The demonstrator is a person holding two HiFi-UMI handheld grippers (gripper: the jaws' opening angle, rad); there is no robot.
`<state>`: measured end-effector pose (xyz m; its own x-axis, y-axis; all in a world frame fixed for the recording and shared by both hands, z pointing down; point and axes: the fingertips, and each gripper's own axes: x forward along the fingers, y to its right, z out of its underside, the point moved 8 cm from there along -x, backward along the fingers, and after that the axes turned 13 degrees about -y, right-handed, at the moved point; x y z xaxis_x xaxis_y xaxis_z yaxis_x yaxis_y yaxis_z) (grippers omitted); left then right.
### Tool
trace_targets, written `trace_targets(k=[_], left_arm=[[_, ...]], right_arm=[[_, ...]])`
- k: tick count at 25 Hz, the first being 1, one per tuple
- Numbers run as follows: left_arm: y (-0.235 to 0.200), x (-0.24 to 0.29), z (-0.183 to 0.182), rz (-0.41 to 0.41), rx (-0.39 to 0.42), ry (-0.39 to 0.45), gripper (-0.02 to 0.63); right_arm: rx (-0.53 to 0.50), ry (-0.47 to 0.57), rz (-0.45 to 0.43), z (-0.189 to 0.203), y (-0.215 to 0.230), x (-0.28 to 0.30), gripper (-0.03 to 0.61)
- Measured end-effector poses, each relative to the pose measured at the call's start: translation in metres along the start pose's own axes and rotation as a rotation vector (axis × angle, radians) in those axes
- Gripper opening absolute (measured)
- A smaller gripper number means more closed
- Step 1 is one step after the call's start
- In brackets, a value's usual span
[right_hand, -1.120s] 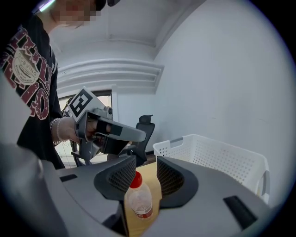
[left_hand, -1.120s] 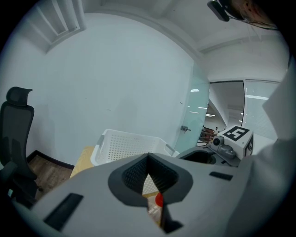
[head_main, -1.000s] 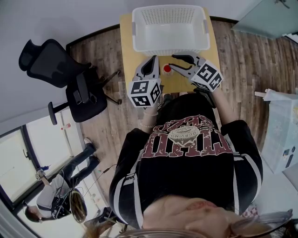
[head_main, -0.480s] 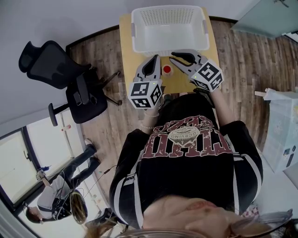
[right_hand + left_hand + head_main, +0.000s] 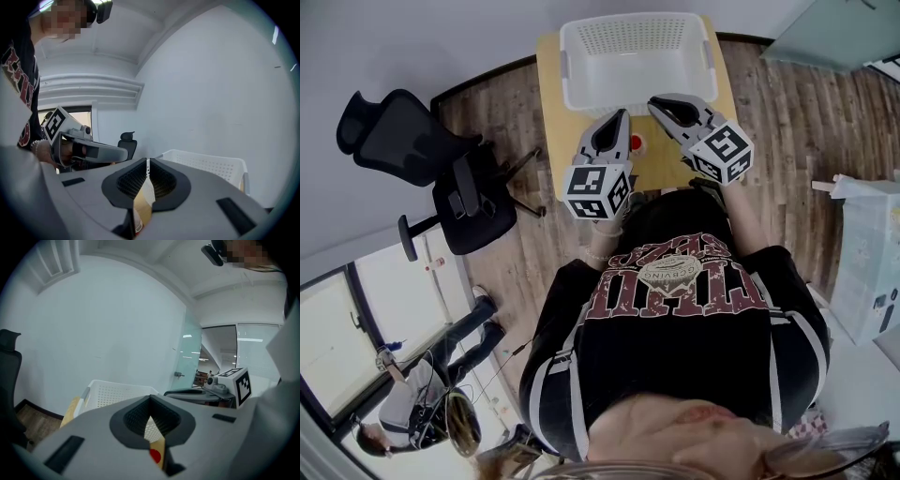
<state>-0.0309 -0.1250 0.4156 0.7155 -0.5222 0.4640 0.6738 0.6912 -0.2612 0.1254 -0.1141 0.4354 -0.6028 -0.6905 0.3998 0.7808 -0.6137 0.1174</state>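
On the tabletop's (image 5: 551, 122) near half, red-capped bottle (image 5: 636, 142) stands beside left gripper (image 5: 621, 114) and right gripper (image 5: 657, 103), both closed and empty, before white basket (image 5: 566, 66).

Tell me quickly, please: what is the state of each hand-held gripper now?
Left hand-held gripper: closed, holding nothing.
Right hand-held gripper: closed, holding nothing.

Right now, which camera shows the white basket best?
The head view: it looks down on nearly the whole basket, rim and floor. The left gripper view shows only part, the right gripper view one side wall.
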Motion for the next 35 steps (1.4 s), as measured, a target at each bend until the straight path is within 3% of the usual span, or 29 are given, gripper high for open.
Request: trace_targets(k=[21, 35], left_arm=[[0.040, 0.024, -0.011, 0.151, 0.113, -0.012, 0.040], [0.045, 0.036, -0.015, 0.186, 0.126, -0.035, 0.041]], right_arm=[[0.117, 0.041, 0.149, 0.006, 0.017, -0.038, 0.021], [0.116, 0.034, 0.152, 0.009, 0.013, -0.048, 0.018]])
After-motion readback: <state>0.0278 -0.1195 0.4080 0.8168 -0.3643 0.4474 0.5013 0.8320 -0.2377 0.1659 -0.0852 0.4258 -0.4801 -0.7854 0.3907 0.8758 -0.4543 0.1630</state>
